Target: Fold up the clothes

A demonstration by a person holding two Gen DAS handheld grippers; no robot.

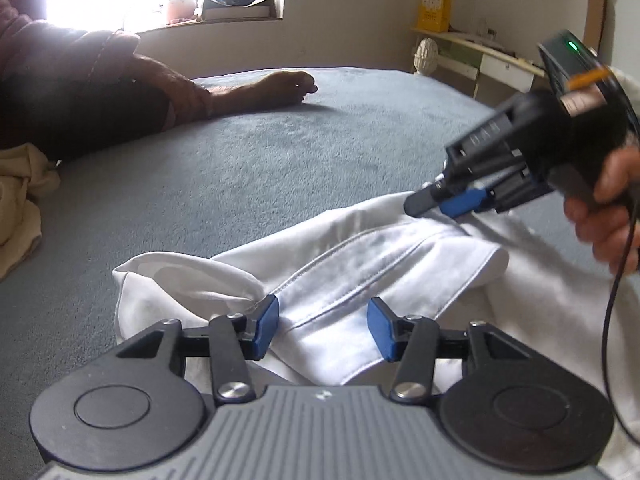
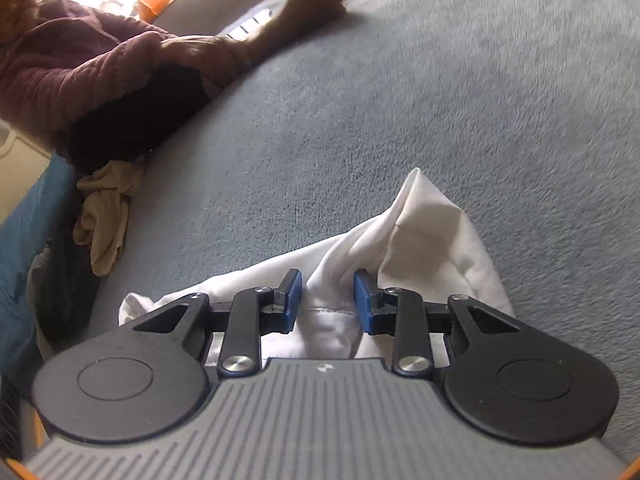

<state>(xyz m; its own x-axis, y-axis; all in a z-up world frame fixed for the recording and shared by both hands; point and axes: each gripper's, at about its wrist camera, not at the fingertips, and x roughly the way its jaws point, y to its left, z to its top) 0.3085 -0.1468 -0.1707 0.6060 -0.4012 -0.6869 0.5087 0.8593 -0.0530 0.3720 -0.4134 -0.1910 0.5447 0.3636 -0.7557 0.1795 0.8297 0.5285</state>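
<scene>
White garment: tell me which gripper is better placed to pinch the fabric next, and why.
Right, though only narrowly. The right gripper already straddles a raised fold of the white garment, its jaws close to the cloth. The left gripper stands wider over a flat stitched panel, with nothing bunched to pinch.

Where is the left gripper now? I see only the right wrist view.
Observer: The left gripper is over the white garment, jaws open across a stitched seam.
Operator: Is it touching my right gripper?
Observer: No. The right gripper is apart from it, farther along the garment.
Operator: Is anything else in the room?
Observer: A yellow box stands on a desk.
</scene>
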